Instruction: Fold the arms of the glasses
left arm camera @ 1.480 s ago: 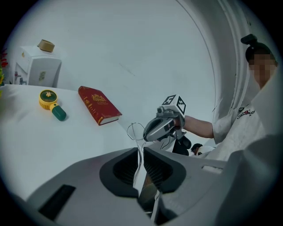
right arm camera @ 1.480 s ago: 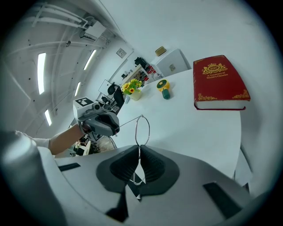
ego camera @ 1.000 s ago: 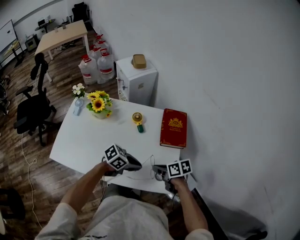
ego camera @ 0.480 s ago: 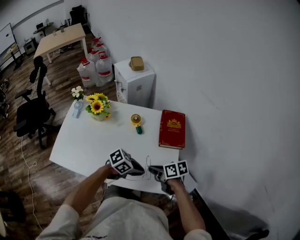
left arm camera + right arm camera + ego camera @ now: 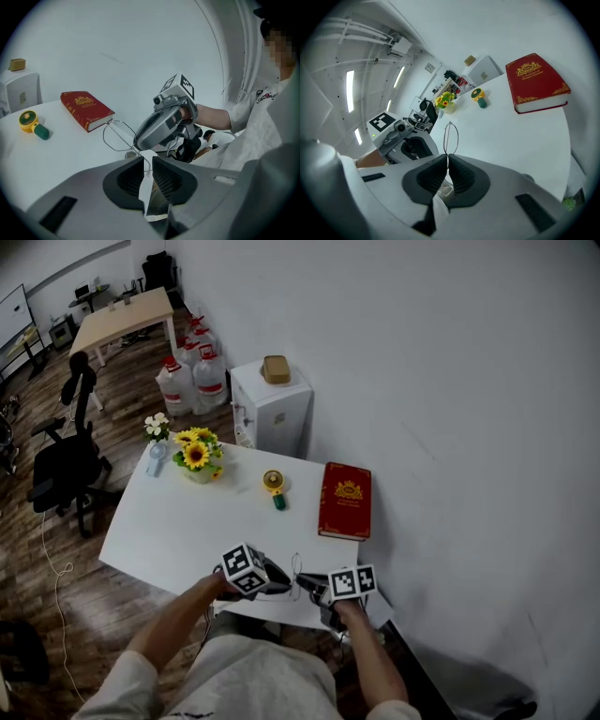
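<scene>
Thin wire-rimmed glasses (image 5: 296, 568) hang just above the front edge of the white table (image 5: 178, 521), held between my two grippers. In the left gripper view one lens rim (image 5: 118, 136) sticks out past the jaws, and a thin arm runs back between the pads. My left gripper (image 5: 147, 161) is shut on that arm. My right gripper (image 5: 448, 158) is shut on the frame, with a lens loop (image 5: 451, 135) standing up out of its jaws. In the head view the left gripper (image 5: 279, 577) and right gripper (image 5: 309, 583) nearly meet, tip to tip.
A red book (image 5: 345, 500) lies at the table's far right. A yellow round gadget with a green handle (image 5: 274, 486) and a vase of sunflowers (image 5: 195, 451) stand further back. Behind the table are a white cabinet (image 5: 272, 409) and water bottles (image 5: 192, 371); an office chair (image 5: 66, 460) stands left.
My left gripper has slid to the right, closer to the right gripper, and the gap between the two has narrowed. The right gripper has kept its place.
</scene>
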Available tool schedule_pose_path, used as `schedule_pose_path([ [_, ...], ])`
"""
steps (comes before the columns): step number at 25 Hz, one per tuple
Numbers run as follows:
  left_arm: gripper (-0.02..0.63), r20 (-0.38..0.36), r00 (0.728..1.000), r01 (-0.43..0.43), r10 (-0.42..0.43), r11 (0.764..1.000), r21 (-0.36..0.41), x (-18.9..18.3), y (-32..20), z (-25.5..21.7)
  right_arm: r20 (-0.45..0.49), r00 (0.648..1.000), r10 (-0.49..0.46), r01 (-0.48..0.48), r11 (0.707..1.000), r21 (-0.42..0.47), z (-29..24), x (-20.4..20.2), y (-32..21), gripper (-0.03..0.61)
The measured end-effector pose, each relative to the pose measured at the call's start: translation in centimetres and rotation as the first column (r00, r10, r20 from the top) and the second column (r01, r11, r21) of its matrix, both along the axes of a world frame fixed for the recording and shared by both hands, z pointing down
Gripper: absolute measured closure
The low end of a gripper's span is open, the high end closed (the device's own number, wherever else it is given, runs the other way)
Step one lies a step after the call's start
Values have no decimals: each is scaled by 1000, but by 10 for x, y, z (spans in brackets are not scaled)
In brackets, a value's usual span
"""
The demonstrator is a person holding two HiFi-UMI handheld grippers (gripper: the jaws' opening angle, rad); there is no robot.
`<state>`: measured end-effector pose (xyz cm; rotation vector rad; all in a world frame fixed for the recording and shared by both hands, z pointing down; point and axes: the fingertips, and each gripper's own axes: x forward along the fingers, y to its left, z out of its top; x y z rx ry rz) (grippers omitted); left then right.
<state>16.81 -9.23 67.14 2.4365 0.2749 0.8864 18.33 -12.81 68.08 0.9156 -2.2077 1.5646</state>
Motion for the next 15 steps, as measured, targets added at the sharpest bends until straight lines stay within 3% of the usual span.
schedule_pose_path([
  [3,546,-25,998,58,-57,997,53,-7,-17,-10,-6,999,41,-41,999,1,3,9,-5,560],
  [6,501,-75,984,168,-161,981,100,-17,-40,-22,-22,997,71,-71,997,6,5,18,-9,560],
  [15,426,-186,897,426,-402,897,116,-57,-75,-32,-48,991,122,-122,993,11,12,40,-22,559],
])
